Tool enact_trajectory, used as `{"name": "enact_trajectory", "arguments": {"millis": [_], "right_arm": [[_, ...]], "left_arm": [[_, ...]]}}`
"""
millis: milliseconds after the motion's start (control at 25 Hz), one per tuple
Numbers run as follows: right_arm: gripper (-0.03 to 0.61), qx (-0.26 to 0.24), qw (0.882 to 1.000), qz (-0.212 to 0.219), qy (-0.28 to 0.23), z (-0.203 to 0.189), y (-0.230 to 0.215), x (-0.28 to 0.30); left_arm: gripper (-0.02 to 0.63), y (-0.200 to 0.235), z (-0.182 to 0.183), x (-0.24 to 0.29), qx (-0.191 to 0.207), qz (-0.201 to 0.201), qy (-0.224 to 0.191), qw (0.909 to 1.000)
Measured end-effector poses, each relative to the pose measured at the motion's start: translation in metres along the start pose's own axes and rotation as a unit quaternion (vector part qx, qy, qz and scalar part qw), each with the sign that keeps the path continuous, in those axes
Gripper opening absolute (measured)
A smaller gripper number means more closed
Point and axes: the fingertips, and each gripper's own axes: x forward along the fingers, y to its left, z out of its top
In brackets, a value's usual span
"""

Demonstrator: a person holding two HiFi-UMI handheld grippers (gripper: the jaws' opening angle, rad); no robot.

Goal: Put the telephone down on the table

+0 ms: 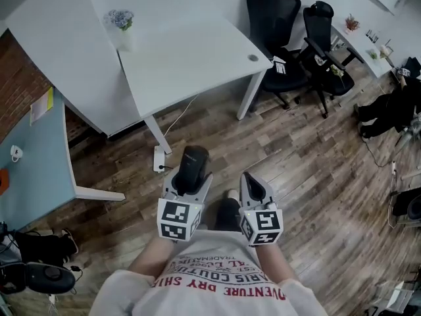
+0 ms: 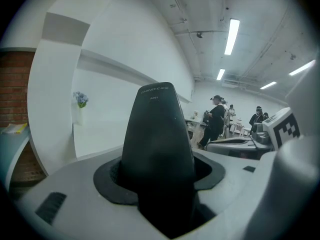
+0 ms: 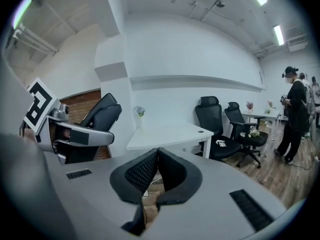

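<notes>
Left gripper [image 1: 187, 182] is clamped wide on the lower body of the telephone [image 1: 193, 165], a stiff, slick, probably light handset held over the floor [image 1: 296, 150] short of the white table [image 1: 191, 64], while the right gripper [image 1: 252, 187] is pinched together, empty.

Background: wood-plank floor [image 1: 309, 163], office furniture.
Two black office chairs [image 1: 273, 15] side by side, upper right; vase of blue flowers [image 1: 122, 28] upper left; brick wall [image 1: 16, 87] at left edge; pale-blue desk [image 1: 43, 170] below it, white mug [image 1: 16, 153] on it; white power strip [image 1: 158, 158] on floor, centre.
</notes>
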Motion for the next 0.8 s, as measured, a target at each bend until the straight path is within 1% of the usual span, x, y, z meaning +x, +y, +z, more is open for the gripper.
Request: {"name": "enact_trajectory", "arguments": {"millis": [280,400,480,560,640,800], "right_arm": [[0.025,-0.012,0.998,0.056,-0.002,0.031,-0.052,0.07],[0.025,-0.025,0.996,0.083,-0.002,0.047,-0.081,0.093],[0.025,-0.034,0.995,0.099,0.0,0.055,-0.099,0.106],[0.025,-0.041,0.993,0.111,0.001,0.062,-0.116,0.12],[0.025,-0.047,0.992,0.119,0.002,0.068,-0.132,0.136],[0.025,-0.049,0.99,0.133,0.009,0.072,-0.16,0.159]], "left_arm": [[0.288,0.014,0.038,0.071,-0.008,0.049,-0.012,0.9987],[0.288,0.011,0.058,0.104,-0.015,0.072,-0.02,0.9971],[0.288,0.005,0.07,0.123,-0.009,0.086,-0.024,0.996],[0.288,0.002,0.081,0.142,-0.001,0.097,-0.028,0.9949],[0.288,0.003,0.09,0.162,-0.003,0.105,-0.03,0.994],[0.288,0.001,0.095,0.192,-0.006,0.122,-0.026,0.9922]]}}
